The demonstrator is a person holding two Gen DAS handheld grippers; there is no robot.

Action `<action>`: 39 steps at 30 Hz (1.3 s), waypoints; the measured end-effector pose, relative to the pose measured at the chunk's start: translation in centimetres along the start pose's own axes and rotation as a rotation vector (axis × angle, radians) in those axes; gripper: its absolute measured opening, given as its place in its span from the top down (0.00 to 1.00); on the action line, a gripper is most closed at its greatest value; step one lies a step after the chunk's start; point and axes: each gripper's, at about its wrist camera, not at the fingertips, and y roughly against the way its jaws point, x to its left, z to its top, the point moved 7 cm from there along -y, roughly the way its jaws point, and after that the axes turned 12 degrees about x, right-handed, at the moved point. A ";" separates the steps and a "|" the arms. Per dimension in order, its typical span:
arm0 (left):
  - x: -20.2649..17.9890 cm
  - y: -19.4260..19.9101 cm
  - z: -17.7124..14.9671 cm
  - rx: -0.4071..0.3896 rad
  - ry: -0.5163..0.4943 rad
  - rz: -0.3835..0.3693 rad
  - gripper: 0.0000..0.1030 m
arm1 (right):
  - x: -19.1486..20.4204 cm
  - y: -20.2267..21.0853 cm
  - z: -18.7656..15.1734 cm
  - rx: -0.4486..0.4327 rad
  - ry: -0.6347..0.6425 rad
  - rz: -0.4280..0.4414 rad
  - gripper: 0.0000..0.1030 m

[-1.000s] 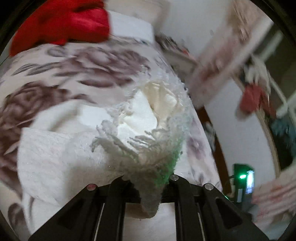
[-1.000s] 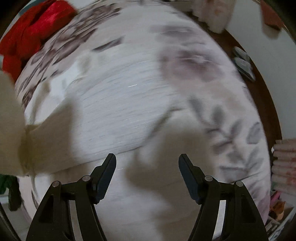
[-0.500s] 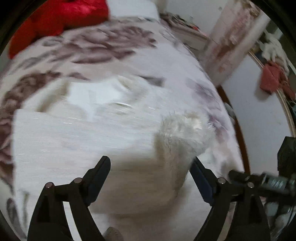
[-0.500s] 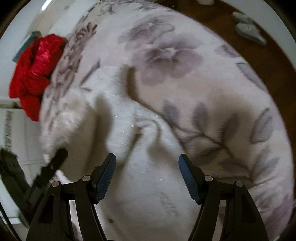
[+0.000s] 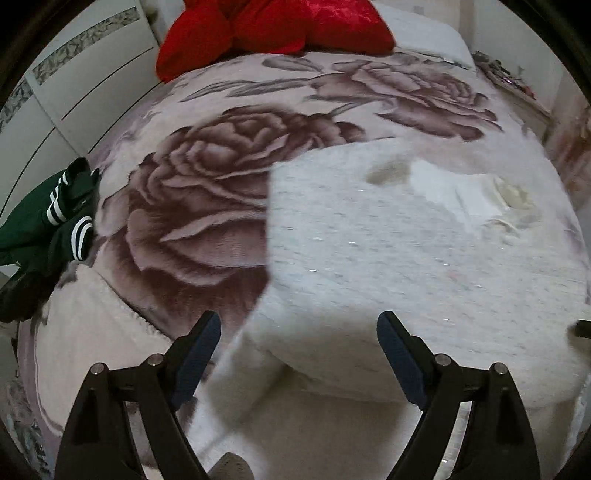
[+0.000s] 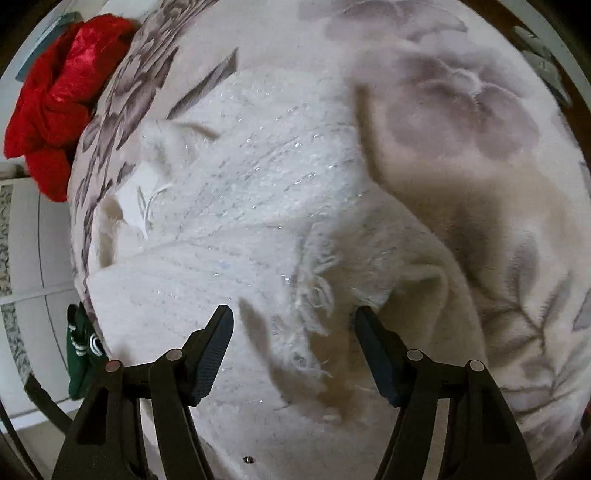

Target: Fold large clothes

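Bed first, through my left wrist view: a pale blanket point(image 5: 221, 192) printed with big mauve roses covers it from near edge to far. Spread on its right half lies the white fuzzy garment point(image 5: 406, 251), flecked with glitter, its near edge hanging over the side of the bed between my fingers. My left gripper point(image 5: 297, 354) has its jaws standing wide with nothing held; the pads touch no cloth. A red satin bundle point(image 5: 273, 26) sits at the far end, against a white pillow point(image 5: 424, 33). On the left edge of the bed lies a dark green garment with white stripes point(image 5: 48, 229), and beyond it stands a white wardrobe point(image 5: 74, 66) with patterned strips.

Right wrist view: the same white garment point(image 6: 258, 192) fills the middle, a paper tag point(image 6: 142, 192) on it at the left, a fringed, frayed edge just ahead of my right gripper point(image 6: 293, 343). Its jaws are open too, gripping nothing, hanging above the knit. Blanket point(image 6: 480, 129) folds rise at the right, the red bundle point(image 6: 62, 99) sits at the far left, the green garment point(image 6: 79, 354) at the near left, and brown floor point(image 6: 576, 122) shows at the far right.
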 end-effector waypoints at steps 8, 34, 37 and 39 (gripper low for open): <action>-1.0 -0.8 1.5 -0.002 -0.004 0.015 0.16 | 5.0 3.8 0.4 -0.125 0.250 -0.063 0.95; 0.0 -0.6 -3.9 0.058 -0.022 0.173 0.14 | -6.5 -0.9 1.4 0.101 0.182 -0.159 0.58; 0.1 -2.3 -6.9 0.111 -0.077 0.246 0.14 | -6.8 -0.8 1.9 0.052 0.228 -0.330 0.85; 0.7 -3.8 -8.5 0.149 -0.094 0.262 0.14 | -8.0 -0.2 2.5 0.034 0.153 -0.315 0.85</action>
